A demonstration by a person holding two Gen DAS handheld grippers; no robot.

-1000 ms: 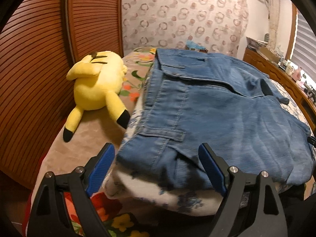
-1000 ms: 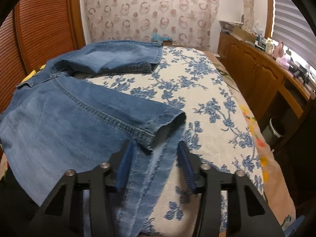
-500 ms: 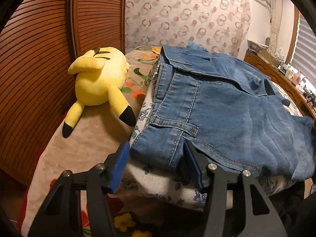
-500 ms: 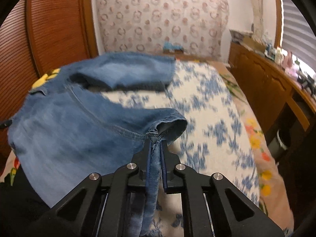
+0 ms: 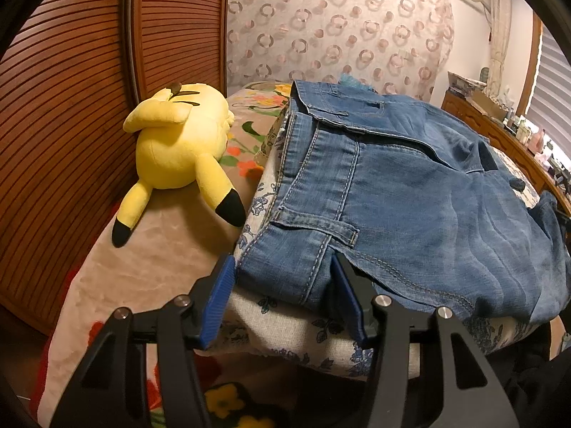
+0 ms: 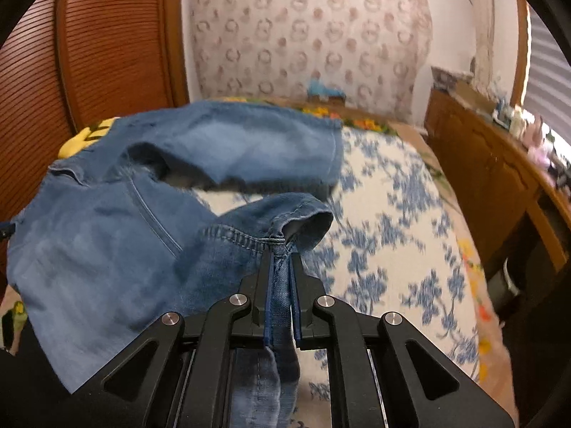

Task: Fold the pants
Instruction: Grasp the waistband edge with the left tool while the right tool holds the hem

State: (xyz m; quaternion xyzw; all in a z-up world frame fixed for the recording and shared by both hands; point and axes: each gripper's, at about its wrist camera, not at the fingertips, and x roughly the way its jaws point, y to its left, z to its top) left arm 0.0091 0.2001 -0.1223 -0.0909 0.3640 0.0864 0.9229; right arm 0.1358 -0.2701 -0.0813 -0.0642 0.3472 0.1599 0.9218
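Blue denim pants (image 5: 410, 192) lie spread across a floral bed. In the left wrist view my left gripper (image 5: 282, 267) is open, its blue pads on either side of the near waistband corner (image 5: 296, 264). In the right wrist view my right gripper (image 6: 280, 260) is shut on the hem of the near leg (image 6: 285, 228) and holds it lifted off the bed. The other leg (image 6: 249, 142) lies flat farther back.
A yellow plush toy (image 5: 178, 142) lies left of the pants against the slatted wooden wardrobe (image 5: 71, 89). A wooden dresser (image 6: 492, 164) with small items runs along the right of the bed. The white and blue floral cover (image 6: 392, 214) shows right of the legs.
My left gripper has narrowed around the waistband corner. My right gripper closed on the leg hem and has lifted it up and back.
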